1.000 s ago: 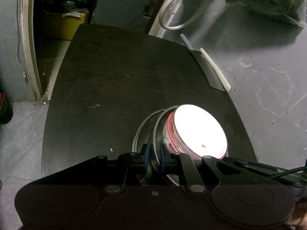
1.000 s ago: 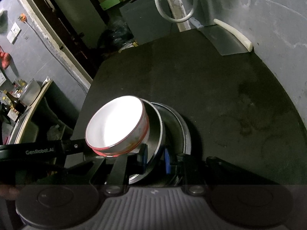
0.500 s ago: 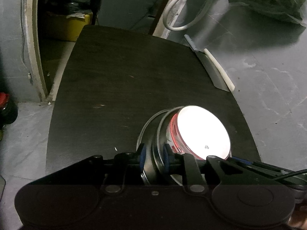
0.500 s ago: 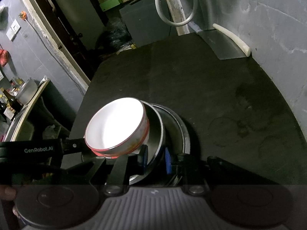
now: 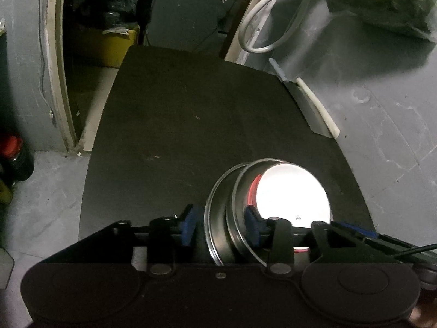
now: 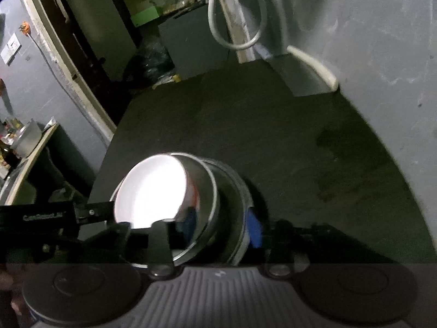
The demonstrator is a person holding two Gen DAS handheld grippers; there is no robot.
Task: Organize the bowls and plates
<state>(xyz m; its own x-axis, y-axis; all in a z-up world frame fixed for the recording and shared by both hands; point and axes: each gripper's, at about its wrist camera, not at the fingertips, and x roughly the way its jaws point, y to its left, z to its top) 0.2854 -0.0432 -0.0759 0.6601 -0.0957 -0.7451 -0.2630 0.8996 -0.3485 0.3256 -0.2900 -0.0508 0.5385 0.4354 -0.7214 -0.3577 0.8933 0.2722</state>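
On the left, beyond the edge of the dark table (image 5: 191, 136), we see a yellow bin (image 5: 109, 46) in a doorway and a red-capped bottle (image 5: 12, 150) on the floor. Nearer the middle, our left tongs (image 5: 220, 228) have just been opening: the blue pads (image 5: 188, 225) stand apart, the left one clear of the metal and the right one just beside the inner rim, with the edges of the two steel plates (image 5: 221, 235) between them, no longer pinched. Inside the plates sits the white bowl (image 5: 293, 196) with its red band, at the near right part of the table. From the other side, our right tongs (image 6: 220, 229) have likewise just been opening, loose around the same steel rims (image 6: 232, 205), one blue pad (image 6: 254, 231) outside the outer rim and seemingly free of it. The bowl (image 6: 151, 191) rests nested there, and the left tool's black arm (image 6: 41, 216) reaches in beside it. Farther right, a white hose (image 5: 259, 30) loops down the grey wall (image 5: 382, 109), and a pale strip (image 5: 318, 106) lies along the table's far right edge
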